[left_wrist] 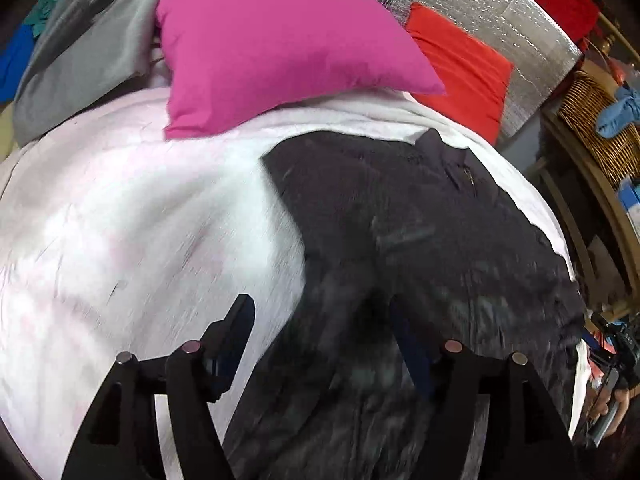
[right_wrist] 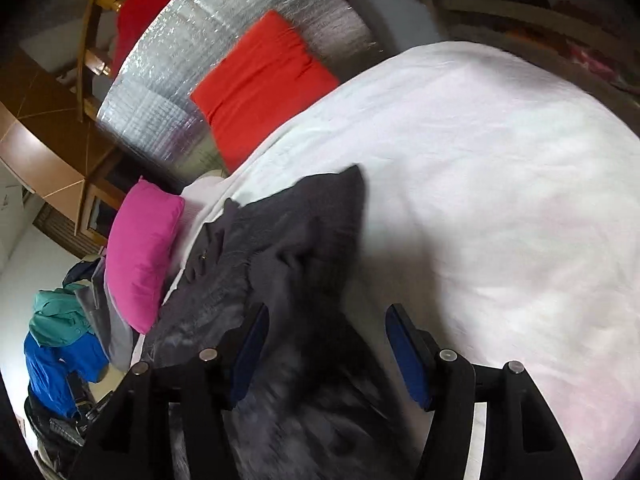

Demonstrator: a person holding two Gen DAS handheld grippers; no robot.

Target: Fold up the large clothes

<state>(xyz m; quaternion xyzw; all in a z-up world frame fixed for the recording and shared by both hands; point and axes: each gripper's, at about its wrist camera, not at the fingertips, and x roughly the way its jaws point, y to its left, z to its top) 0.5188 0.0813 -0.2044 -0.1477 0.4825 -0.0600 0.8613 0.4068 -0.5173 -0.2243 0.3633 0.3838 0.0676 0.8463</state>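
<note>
A large dark grey garment (left_wrist: 420, 240) lies spread on the white bed sheet (left_wrist: 140, 220). It also shows in the right wrist view (right_wrist: 288, 248), bunched with a corner sticking up. My left gripper (left_wrist: 320, 320) is open, its jaws wide apart just above the garment's near left edge, holding nothing. My right gripper (right_wrist: 324, 328) is open above the garment's near part, its blue pads (right_wrist: 408, 352) apart and empty. Both views are blurred by motion.
A pink pillow (left_wrist: 272, 40) and an orange-red pillow (left_wrist: 460, 68) lie at the bed's head against a silver foil panel (left_wrist: 480, 0). Grey, teal and blue clothes (left_wrist: 80, 40) are piled beside the pink pillow. A wicker basket (left_wrist: 600, 128) stands beside the bed.
</note>
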